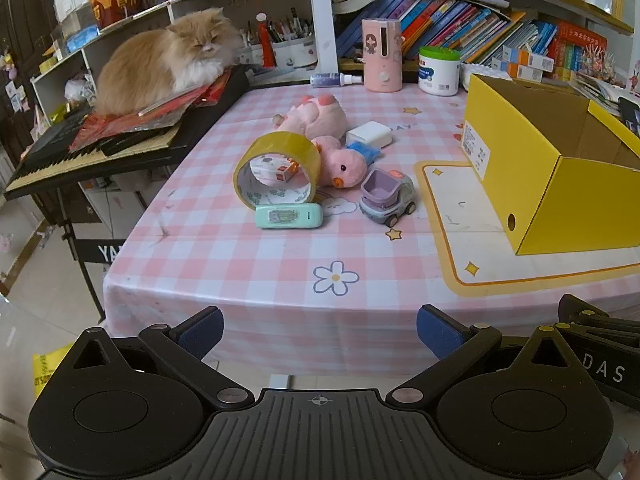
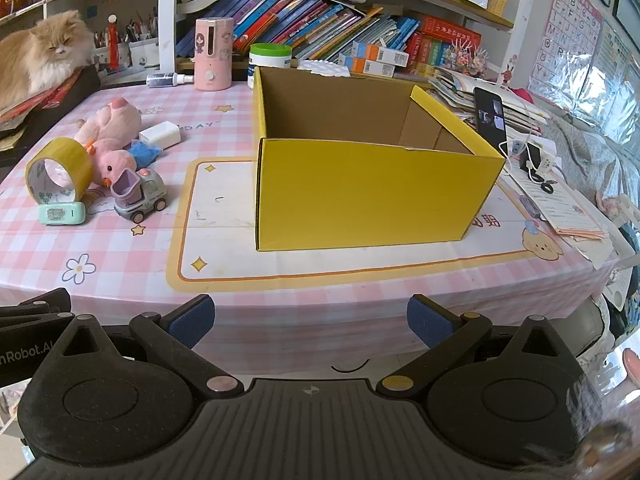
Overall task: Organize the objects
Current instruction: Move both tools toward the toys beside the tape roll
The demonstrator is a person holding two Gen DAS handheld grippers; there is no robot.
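Note:
A yellow cardboard box point(image 2: 372, 192) stands open on a cream mat on the pink checked table; it looks empty inside. To its left lie a yellow tape roll point(image 1: 277, 168), a mint green case point(image 1: 289, 216), a pink plush duck point(image 1: 332, 140), a small toy truck point(image 1: 387, 197), a white block point(image 1: 368, 133) and a blue cloth bit point(image 1: 363, 150). My left gripper point(image 1: 320, 332) hangs open before the table's front edge, well short of the pile. My right gripper point(image 2: 311, 322) is open too, in front of the box, nothing between its fingers.
A fluffy orange cat point(image 1: 168, 60) lies on papers on a keyboard point(image 1: 80, 152) at the table's left. A pink humidifier point(image 1: 381, 55), a white tub point(image 1: 439, 70) and a spray bottle point(image 1: 336, 79) stand at the back. A phone point(image 2: 490, 118) and papers lie right of the box.

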